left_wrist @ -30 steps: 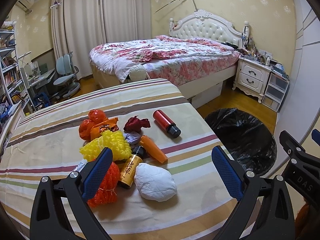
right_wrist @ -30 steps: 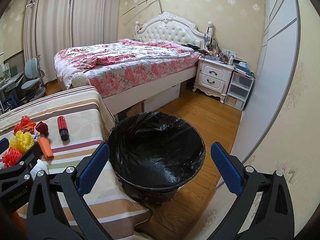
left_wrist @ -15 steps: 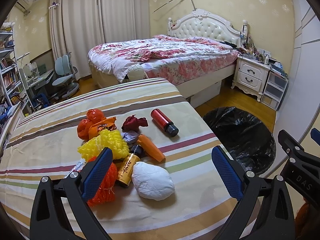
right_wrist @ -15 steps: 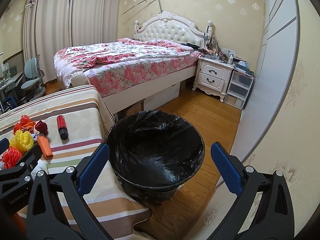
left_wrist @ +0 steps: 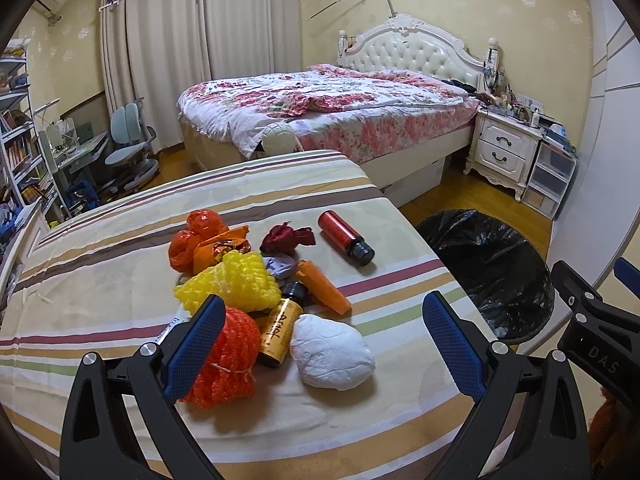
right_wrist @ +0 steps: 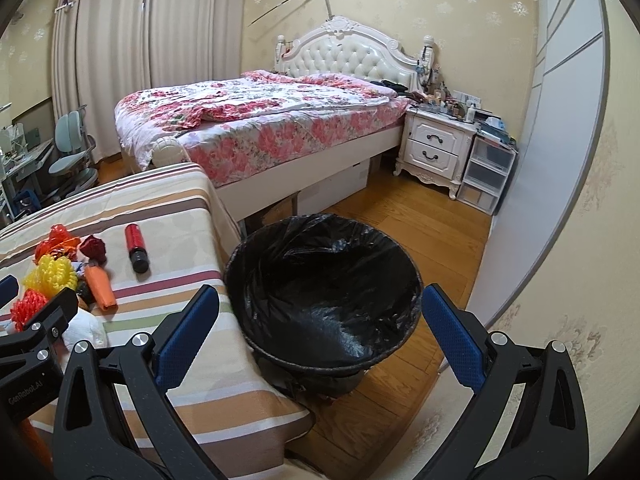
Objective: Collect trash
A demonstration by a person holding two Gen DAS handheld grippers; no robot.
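On the striped table, the crumpled white paper wad (left_wrist: 332, 352) lay just beyond the left gripper (left_wrist: 320, 340), between its spread, empty jaws. The right gripper (right_wrist: 316, 336), also released, hung over the black-lined bin (right_wrist: 404, 256)

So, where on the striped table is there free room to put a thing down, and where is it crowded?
The striped table is bare on its far half, beyond the orange bags. It is also bare along the right edge, between the red bottle and the bin. The near middle is crowded: yellow net, orange net, white wad, all touching.
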